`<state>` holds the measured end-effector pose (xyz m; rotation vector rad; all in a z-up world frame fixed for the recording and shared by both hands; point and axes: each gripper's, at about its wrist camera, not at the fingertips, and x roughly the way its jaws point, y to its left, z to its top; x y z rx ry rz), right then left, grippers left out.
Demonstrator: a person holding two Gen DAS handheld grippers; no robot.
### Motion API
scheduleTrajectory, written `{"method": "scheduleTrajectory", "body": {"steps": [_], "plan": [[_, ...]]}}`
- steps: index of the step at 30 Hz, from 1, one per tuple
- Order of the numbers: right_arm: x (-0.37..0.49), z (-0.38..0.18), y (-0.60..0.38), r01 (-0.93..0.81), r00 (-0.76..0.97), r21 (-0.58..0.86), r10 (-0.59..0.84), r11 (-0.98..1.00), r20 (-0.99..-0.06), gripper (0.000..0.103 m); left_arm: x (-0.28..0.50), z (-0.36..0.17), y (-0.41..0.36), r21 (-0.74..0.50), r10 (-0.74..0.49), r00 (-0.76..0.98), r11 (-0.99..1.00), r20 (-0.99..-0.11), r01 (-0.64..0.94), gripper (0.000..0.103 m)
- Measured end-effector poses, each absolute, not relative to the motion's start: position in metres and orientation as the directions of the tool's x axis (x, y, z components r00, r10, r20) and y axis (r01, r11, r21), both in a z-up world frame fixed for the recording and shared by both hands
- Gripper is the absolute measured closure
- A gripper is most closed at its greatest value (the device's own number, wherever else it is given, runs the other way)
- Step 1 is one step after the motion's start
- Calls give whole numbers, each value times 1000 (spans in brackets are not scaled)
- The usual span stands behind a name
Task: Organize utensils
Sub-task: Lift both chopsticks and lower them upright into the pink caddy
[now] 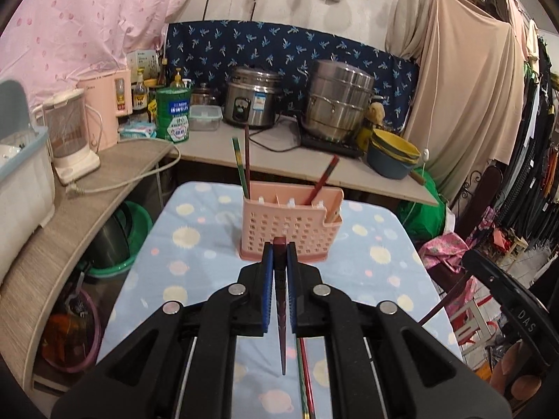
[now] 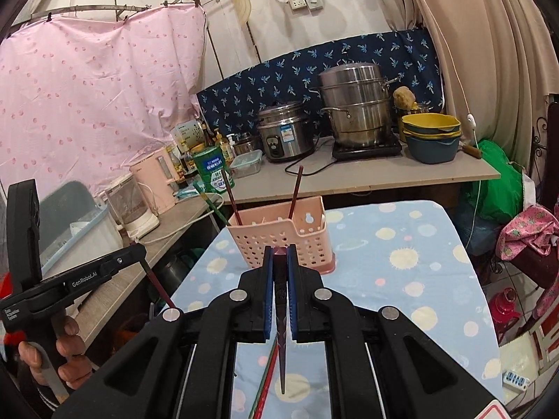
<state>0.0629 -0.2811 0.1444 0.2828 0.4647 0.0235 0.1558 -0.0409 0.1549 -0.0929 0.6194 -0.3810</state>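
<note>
- The left gripper (image 1: 279, 256) is pinching a dark red chopstick (image 1: 281, 314) between its blue pads (image 1: 267, 286), jaws drawn in narrow; the stick's thin end is pointing back toward the camera.
- The right gripper (image 2: 279, 258) is gripping another dark chopstick (image 2: 281, 331) the same way, its pads (image 2: 268, 289) pressing on both sides.
- Both grippers are hanging above the table with the blue dotted cloth (image 1: 384, 244), near the pink holder (image 1: 290, 225), which is standing upright on the cloth.
- Three chopsticks are leaning in the holder: a green one (image 1: 239, 167) and a dark one (image 1: 246, 160) at its left end, a red one (image 1: 323, 178) further right.
- More chopsticks (image 1: 304, 377) are lying on the cloth under the left gripper.
- A rice cooker (image 1: 252, 99) and a steel steamer (image 1: 337, 99) are sitting on the counter behind.
</note>
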Motion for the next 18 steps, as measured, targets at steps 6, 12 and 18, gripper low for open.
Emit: {"method": "scheduleTrajectory", "body": {"steps": [6,12,18], "plan": [[104,180,-298,32,924,324,96,946,-371,96,191,199,-39,-183,-359,792,933,-495,309,96],[153,213,-310,36,945,374,90,927,-313,96,223,242,-41,-188,-349,839,936,-417,296,96],[200,233,-319,58,959,421,67,905,-277,96,253,268,-47,-182,-324,877,944,-354,275,96]]}}
